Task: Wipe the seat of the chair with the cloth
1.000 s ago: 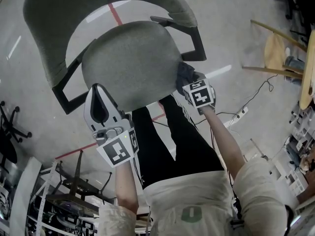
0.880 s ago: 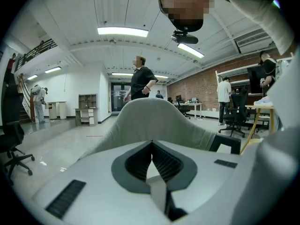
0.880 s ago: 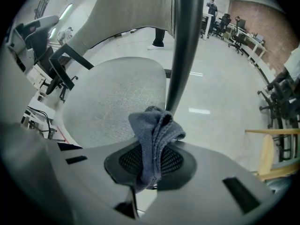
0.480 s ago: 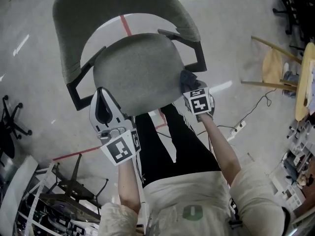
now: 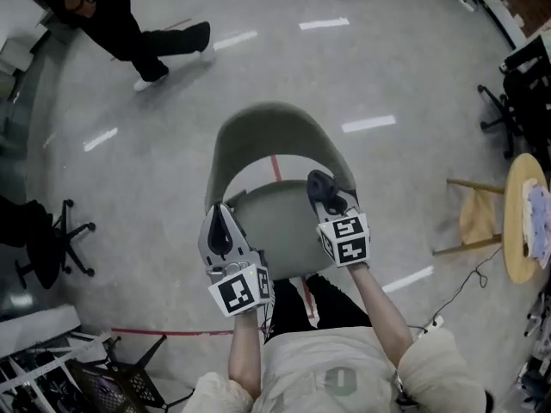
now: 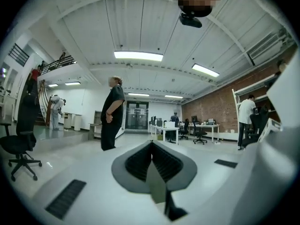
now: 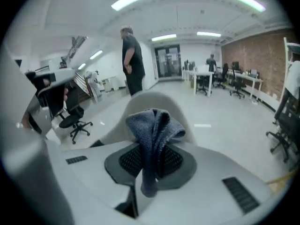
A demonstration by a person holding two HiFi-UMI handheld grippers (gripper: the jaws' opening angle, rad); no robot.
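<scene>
Cloth [image 7: 153,125], dark grey and folded over on itself, is hanging from our right gripper [image 7: 150,159], whose jaws are clamping its lower fold while the bunched top is flopping forward over them. In the head view we are holding this gripper [image 5: 325,193] and the cloth [image 5: 319,181] over the right edge of the grey chair's seat [image 5: 277,231], close under the right end of the curved backrest [image 5: 274,132]; we cannot tell whether the cloth is touching the seat. Our left gripper [image 5: 220,224] is hovering at the seat's left edge, and its own view is showing the jaws pressed together with nothing between them [image 6: 151,146]. Beyond the chair, a person in dark clothes [image 5: 129,24] is walking across the pale floor [image 5: 405,67]. A wooden stool [image 5: 475,222] is standing to the right.
</scene>
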